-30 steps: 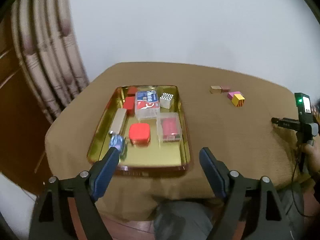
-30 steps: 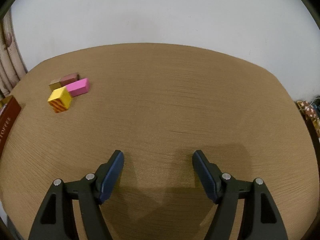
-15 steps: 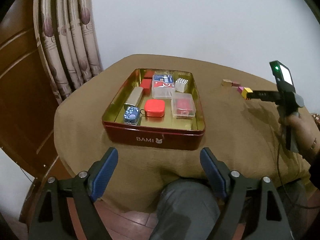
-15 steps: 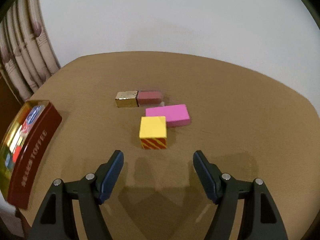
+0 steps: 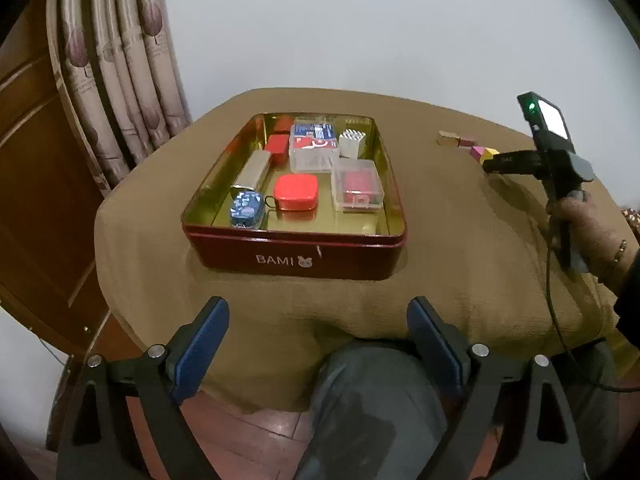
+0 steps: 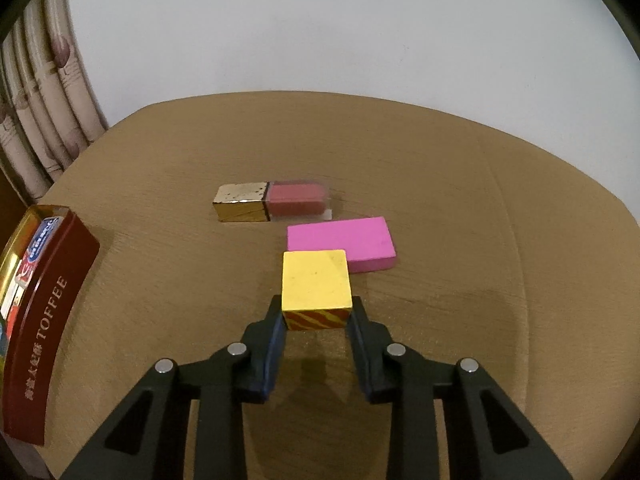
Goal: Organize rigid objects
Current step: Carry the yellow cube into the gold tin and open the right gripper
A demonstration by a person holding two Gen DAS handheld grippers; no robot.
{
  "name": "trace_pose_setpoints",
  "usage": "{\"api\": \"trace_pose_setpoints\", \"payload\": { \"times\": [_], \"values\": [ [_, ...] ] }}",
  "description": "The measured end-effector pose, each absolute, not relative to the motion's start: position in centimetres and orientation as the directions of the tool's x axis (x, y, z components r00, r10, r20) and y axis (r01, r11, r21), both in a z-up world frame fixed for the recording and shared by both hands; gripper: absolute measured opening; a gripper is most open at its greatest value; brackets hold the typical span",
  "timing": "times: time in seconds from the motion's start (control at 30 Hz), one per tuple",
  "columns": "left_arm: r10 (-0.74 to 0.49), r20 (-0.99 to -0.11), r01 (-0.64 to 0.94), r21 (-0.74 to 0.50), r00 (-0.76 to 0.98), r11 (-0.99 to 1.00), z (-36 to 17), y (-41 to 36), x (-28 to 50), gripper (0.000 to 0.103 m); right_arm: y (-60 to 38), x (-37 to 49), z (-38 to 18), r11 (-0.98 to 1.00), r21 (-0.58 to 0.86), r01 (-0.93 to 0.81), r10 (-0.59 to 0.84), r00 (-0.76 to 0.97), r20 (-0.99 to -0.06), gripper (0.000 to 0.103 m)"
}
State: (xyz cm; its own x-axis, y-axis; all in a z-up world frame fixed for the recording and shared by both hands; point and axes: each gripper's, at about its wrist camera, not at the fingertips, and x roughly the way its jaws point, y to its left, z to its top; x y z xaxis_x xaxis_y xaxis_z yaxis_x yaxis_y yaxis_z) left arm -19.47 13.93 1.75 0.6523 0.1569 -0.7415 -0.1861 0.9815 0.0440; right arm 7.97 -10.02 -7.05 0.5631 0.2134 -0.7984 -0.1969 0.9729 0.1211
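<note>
Now the right gripper [image 6: 316,318] pinches a matte yellow cube [image 6: 316,280]; the left gripper's [image 5: 318,334] blue-padded fingers [image 5: 202,338] gape.

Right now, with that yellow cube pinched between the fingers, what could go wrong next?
1. The right hand-held gripper holds the yellow cube only by its near edge, so it might twist or slip out when lifted.
2. The pink block lies right against the cube's far side; a forward nudge could push it.
3. The red tin is already crowded with boxes, so the cube may land on something rather than on the tin's floor.
</note>
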Motion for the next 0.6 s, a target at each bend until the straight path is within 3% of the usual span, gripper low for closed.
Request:
{"api": "trace_pose_setpoints", "payload": {
  "times": [0.13,0.4,0.6],
  "values": [
    [0.171,-0.729,-0.219,0.030,0.663,0.975,2.2,14.4,-19.8,0.088,-9.9,6.2,-5.6,0.958,0.168,-0.234,0.274,0.563,-0.779,0.030],
    [0.160,-0.752,-0.276,-0.030,0.639,0.961,2.0,16.0,-19.6,0.088,-1.2,-0.1,2.6,0.799,0.275,-0.535,0.552,0.468,-0.690,0.030],
    [0.146,-0.757,-0.291,-0.061,0.637,0.955,2.1,16.9,-19.8,0.088,5.6,-2.3,3.0,0.689,0.248,-0.681,0.594,0.335,-0.731,0.030]
  ]
}}
